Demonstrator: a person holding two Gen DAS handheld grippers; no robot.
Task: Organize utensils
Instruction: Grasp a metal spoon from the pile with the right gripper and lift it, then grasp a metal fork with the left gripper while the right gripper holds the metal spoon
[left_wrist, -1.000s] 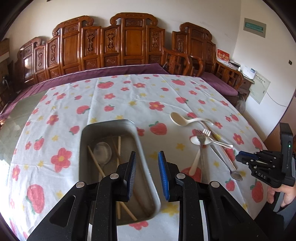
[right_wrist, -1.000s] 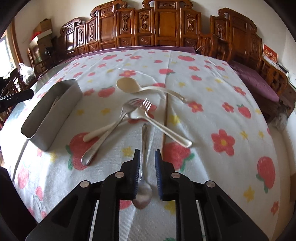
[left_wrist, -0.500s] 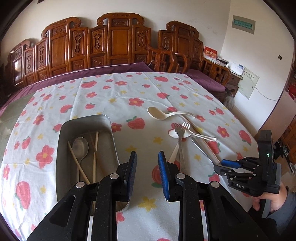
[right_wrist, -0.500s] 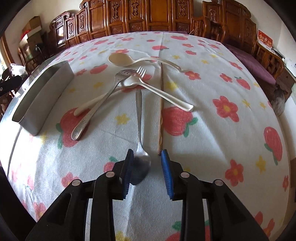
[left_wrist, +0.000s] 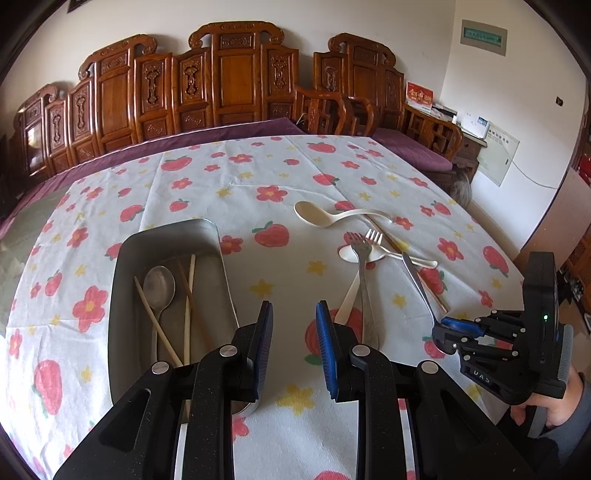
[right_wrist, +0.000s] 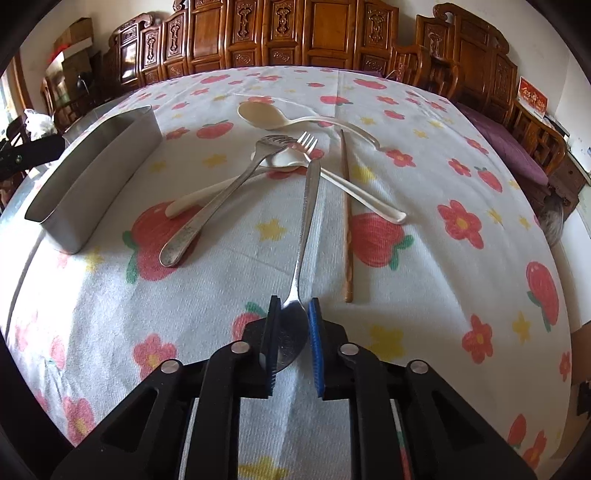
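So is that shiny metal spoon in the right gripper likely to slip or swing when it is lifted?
Probably stiff: the shiny metal spoon looks solid. The right gripper pinches only its smooth bowl, so the long handle may droop or twist.

Right gripper (right_wrist: 291, 332) jaws just closed on metal spoon (right_wrist: 308, 214) bowl.

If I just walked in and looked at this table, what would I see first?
Probably the bright white tablecloth with red strawberries and flowers, and the jumble of crossed forks and cream plastic spoons lying in its middle. Nearer, the right gripper has just closed its blue pads on the bowl of a shiny metal spoon. A steel tray at the left holds another spoon and chopsticks.
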